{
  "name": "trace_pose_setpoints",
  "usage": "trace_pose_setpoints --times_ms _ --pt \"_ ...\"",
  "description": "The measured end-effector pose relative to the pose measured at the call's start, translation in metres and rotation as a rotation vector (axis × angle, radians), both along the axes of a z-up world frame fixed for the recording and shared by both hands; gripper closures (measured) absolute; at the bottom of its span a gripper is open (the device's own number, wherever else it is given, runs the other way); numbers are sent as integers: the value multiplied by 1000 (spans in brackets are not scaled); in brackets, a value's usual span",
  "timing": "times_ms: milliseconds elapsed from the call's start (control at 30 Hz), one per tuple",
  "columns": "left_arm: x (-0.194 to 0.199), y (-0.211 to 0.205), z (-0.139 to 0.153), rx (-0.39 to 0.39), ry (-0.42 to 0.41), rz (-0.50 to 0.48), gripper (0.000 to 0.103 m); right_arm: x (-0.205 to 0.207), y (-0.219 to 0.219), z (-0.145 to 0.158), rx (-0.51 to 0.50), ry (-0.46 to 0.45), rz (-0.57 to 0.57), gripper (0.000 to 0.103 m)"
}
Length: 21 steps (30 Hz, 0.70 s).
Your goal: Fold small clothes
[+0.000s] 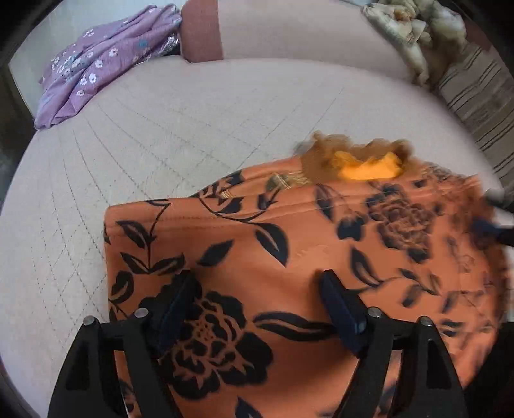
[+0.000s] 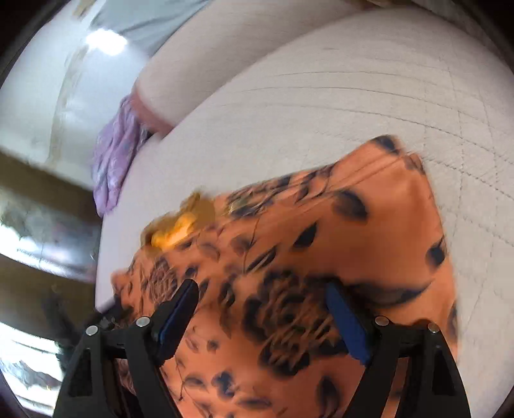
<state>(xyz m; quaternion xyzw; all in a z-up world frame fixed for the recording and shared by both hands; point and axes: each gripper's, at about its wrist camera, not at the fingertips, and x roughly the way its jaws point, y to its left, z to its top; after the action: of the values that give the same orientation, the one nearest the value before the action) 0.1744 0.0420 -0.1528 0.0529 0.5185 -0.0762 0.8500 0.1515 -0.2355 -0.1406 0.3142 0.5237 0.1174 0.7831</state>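
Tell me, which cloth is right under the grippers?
The orange cloth with black flowers. The purple cloth lies far off at the cushion's edge.

The floral garment [image 1: 289, 244] lies flat on the quilted sofa seat [image 1: 167, 128], near the front edge of the seat. Behind the garment, at the far left end of the seat, a second garment [image 1: 106, 61] lies crumpled against a cushion [image 1: 202, 29]. Behind the floral garment on the right, a heap of cloth [image 1: 414, 38] rests on the sofa back, above a striped cushion [image 1: 482, 103].
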Motion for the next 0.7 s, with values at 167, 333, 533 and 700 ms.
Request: trace_pose_setpoints --times_ms 167,333,533,700 --pt "-8 21 22 -53 -40 61 16 -2 7 31 -82 -27 -10 18" --pt "-16 53 21 -12 -16 134 16 -17 19 21 -140 -9 49 18" --pt "-37 93 41 -136 -61 223 16 -33 21 47 -113 -65 26 18" --pt "-54 110 54 -210 -123 200 16 -60 58 70 -65 -128 178 18"
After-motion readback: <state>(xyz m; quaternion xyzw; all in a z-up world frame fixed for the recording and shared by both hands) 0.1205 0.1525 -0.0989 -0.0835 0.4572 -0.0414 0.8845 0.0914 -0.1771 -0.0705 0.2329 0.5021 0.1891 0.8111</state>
